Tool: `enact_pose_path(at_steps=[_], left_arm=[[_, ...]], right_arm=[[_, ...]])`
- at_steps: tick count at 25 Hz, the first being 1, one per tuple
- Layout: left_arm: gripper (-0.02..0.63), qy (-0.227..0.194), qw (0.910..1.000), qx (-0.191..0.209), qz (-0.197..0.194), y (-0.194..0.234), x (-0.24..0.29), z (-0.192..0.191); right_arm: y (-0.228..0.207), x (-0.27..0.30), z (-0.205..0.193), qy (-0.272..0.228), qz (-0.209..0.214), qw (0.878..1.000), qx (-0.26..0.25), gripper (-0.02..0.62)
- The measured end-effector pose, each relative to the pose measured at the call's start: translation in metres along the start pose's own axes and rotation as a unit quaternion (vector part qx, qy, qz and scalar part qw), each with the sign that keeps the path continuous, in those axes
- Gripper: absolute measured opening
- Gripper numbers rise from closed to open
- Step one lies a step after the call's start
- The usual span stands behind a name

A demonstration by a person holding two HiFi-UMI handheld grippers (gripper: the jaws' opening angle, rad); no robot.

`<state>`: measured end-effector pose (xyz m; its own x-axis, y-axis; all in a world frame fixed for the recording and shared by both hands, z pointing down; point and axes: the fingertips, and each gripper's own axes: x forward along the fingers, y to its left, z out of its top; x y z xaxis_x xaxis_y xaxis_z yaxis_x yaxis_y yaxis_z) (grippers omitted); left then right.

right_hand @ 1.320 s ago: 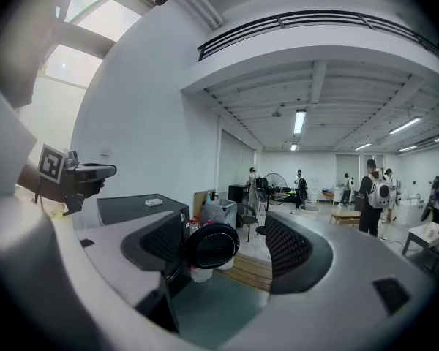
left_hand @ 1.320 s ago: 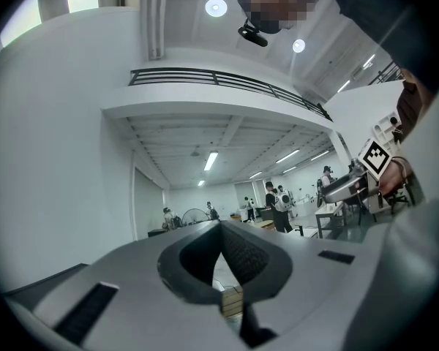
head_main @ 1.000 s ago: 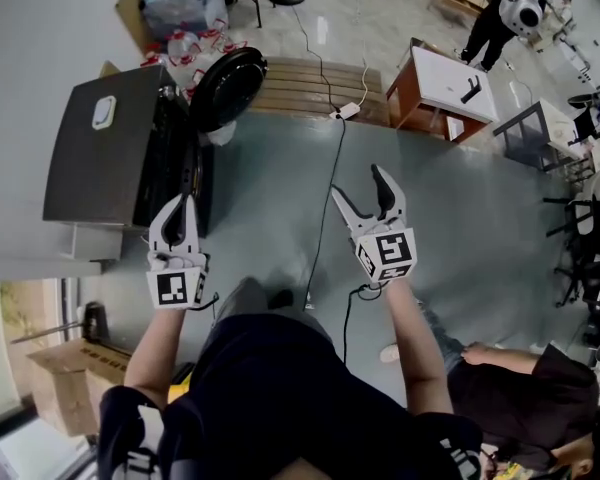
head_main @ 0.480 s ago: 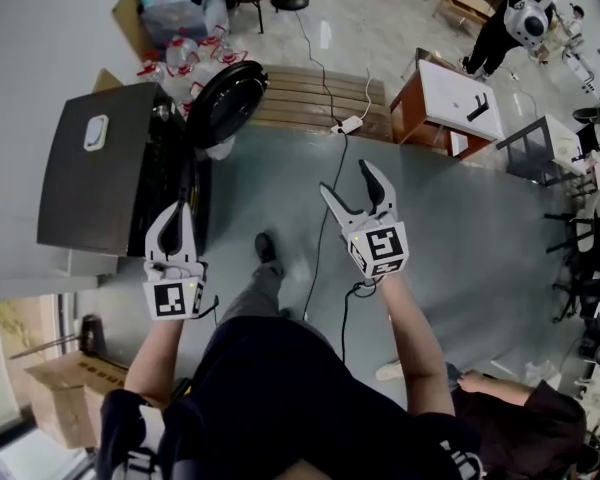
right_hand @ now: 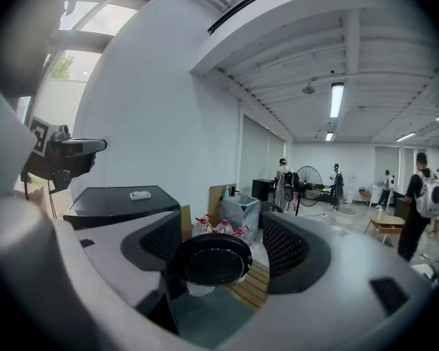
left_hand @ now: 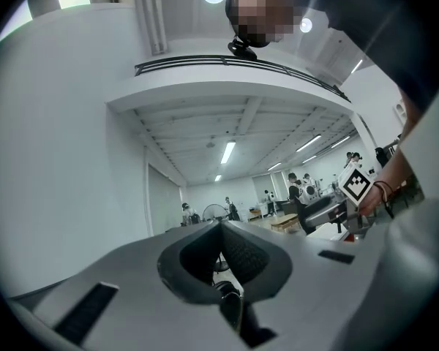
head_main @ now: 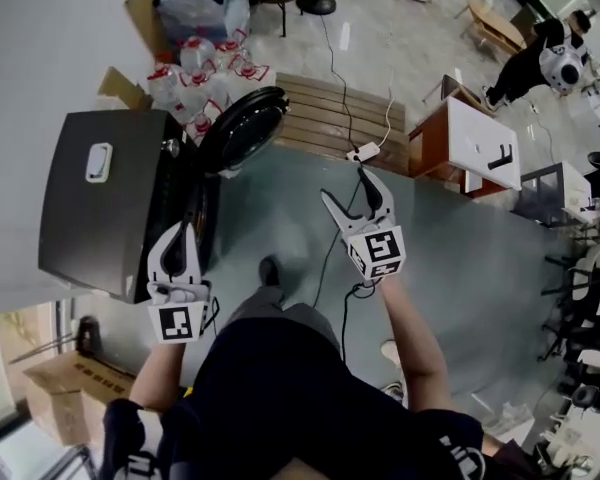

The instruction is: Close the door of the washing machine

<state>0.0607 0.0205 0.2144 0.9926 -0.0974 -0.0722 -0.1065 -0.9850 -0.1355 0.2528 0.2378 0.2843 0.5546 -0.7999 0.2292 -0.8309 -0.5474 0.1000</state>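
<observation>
Head view: right gripper [head_main: 346, 188] gapes empty, clear of the open door [head_main: 242, 128]; left gripper [head_main: 184, 231] closed.

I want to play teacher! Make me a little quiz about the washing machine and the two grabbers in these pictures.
1. True or false: the round door of the washing machine is shut.
2. The left gripper and the right gripper are held in front of the machine. Which has its jaws apart? A) left B) right C) both
3. Fill in: the right gripper view shows the door far off, untouched, between its two ____.

Key
1. False: it stands swung open.
2. B: the left one's jaws are together.
3. jaws
</observation>
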Motion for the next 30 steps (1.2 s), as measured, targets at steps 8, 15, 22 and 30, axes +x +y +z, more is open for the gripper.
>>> enact_pose_path(at_steps=[8, 15, 22, 30], left_arm=[[0.023, 0.014, 0.9989, 0.005, 0.044, 0.036, 0.043, -0.011], [0.023, 0.028, 0.9936, 0.019, 0.108, 0.047, 0.078, -0.028], [0.023, 0.050, 0.9789, 0.011, 0.198, 0.045, 0.118, -0.043], [0.023, 0.078, 0.9508, 0.008, 0.300, 0.023, 0.129, -0.053]], right_arm=[[-0.029, 0.095, -0.013, 0.033, 0.054, 0.997, -0.032, 0.357], [-0.060, 0.183, -0.032, 0.047, 0.120, 0.990, -0.061, 0.357], [-0.095, 0.257, -0.050, 0.058, 0.213, 0.971, -0.088, 0.357], [-0.132, 0.337, -0.091, 0.079, 0.306, 0.939, -0.134, 0.356]])
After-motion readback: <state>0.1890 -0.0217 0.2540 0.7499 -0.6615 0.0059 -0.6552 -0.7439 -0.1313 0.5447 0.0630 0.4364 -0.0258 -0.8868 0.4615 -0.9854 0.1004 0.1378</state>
